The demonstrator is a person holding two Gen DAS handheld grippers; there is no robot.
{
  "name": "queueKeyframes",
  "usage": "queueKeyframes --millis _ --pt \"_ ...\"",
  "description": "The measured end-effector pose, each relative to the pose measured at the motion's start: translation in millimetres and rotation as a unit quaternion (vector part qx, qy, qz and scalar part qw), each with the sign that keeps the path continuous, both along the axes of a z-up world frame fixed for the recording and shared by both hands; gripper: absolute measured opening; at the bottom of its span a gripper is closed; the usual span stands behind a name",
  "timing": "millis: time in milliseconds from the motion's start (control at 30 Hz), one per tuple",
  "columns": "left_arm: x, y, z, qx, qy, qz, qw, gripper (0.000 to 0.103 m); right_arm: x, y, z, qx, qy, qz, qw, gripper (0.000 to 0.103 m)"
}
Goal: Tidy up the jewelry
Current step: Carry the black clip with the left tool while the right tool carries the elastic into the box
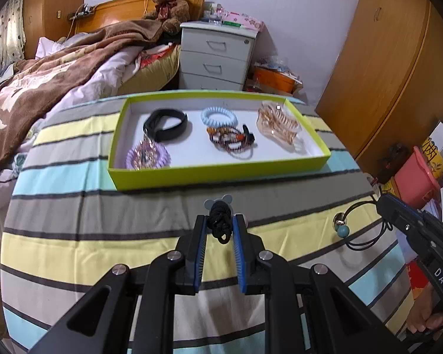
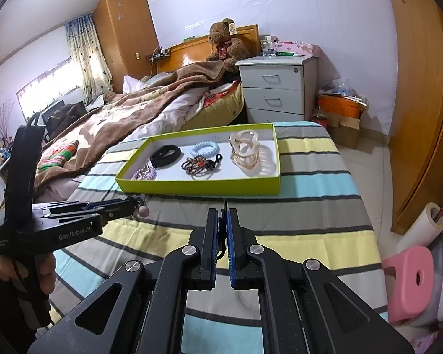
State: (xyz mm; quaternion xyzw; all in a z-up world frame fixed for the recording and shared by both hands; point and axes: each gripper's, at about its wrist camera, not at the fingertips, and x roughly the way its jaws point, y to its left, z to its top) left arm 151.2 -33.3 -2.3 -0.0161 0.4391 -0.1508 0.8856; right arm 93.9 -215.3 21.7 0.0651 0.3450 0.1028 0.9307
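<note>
My left gripper is shut on a black hair tie with a grey mouse-ear charm, held just above the striped table cover. Ahead lies the green tray; inside are a black band, a light blue coil tie, beaded bracelets, a clear claw clip and a purple coil tie. My right gripper is shut on a thin black cord. In the left wrist view that cord carries a blue bead and hangs from the right gripper.
A bed with a brown blanket runs along the left of the table. Behind the tray stands a grey drawer unit. A wooden wardrobe, a pink bucket and a pink stool are at the right.
</note>
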Motion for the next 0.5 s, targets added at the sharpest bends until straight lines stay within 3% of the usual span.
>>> queueKeyframes --millis 500 --pt "28 7 17 -0.010 -0.014 0.005 0.9998 0.019 35 10 21 0.000 -0.021 0.009 1.000 0.006"
